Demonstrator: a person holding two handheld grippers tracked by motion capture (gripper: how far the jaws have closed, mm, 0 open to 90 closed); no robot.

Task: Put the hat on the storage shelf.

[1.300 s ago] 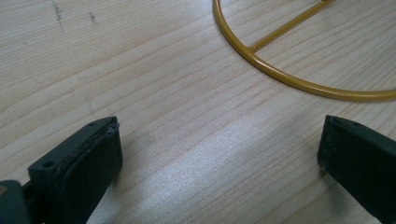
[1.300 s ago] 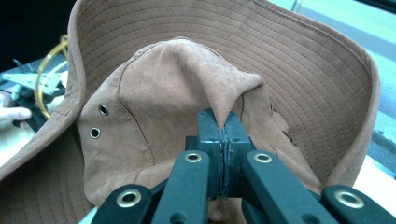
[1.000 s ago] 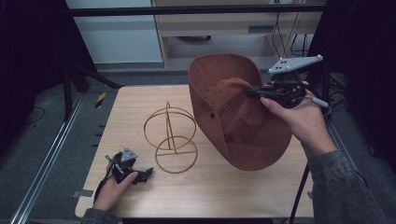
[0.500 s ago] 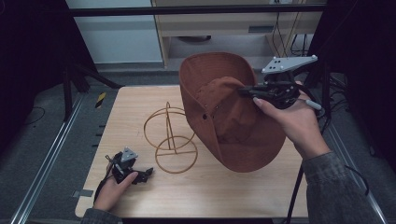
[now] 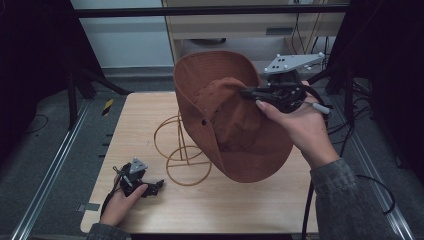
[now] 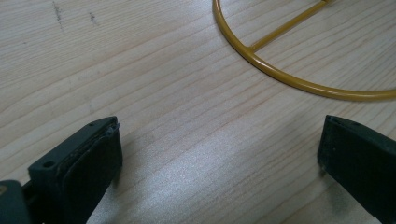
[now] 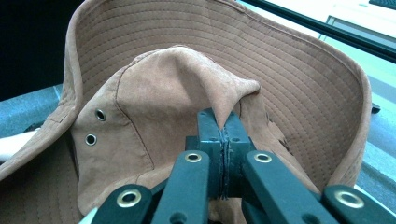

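The right gripper [image 7: 223,122] pinches a fold of the brown suede wide-brimmed hat's [image 5: 225,110] crown, carrying the hat above the gold wire hat stand [image 5: 182,150] — likely to seat it there. The left gripper [image 6: 215,154] rests spread on the pale wooden table [image 5: 240,205] — idle. One hat, one stand, two grippers.

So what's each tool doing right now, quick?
Left tool: open, holding nothing, low over the table.
Right tool: closed on a fold of the brown hat.
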